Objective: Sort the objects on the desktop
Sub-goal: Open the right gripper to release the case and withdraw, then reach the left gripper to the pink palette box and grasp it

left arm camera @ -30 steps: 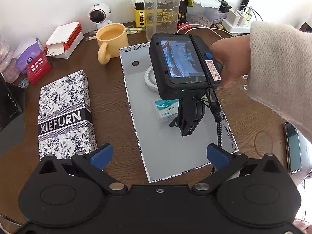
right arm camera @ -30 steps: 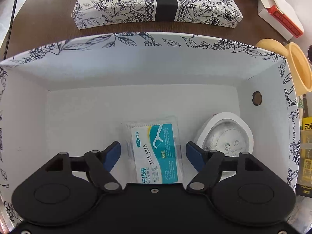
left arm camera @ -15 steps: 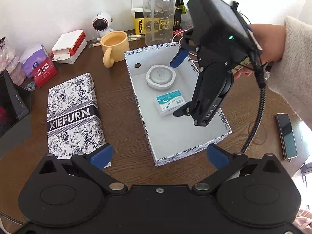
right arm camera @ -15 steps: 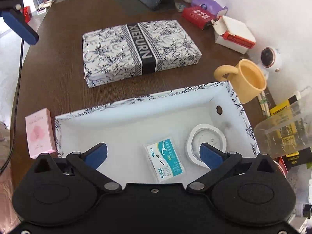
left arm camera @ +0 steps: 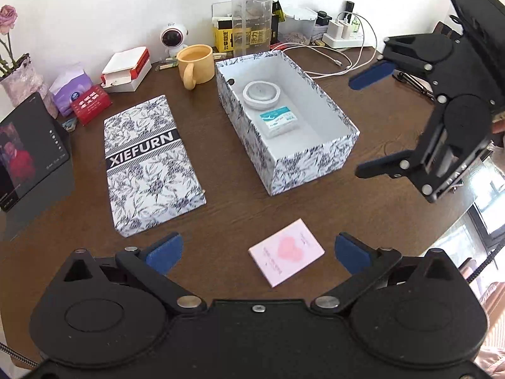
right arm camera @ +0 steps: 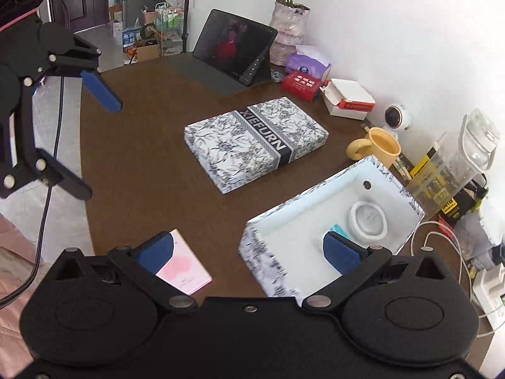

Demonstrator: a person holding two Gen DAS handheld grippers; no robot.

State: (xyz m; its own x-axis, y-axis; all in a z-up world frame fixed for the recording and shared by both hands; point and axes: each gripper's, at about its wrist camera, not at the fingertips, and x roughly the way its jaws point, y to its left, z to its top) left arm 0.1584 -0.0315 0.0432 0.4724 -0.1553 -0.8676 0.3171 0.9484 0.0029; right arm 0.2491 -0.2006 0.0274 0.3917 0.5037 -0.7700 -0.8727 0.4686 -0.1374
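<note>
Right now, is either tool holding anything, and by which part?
Nothing is held. The left tool and right tool are both open and empty; the pink card lies on the table.

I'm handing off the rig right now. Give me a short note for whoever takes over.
Left tool: open, empty, low over the table above the pink card.
Right tool: open, empty, raised to the right of the open box.
Done: the round white dish and the floss pack lie in the box.
Left: the pink card is on the table in front of the box; the lid lies to the box's left.
</note>
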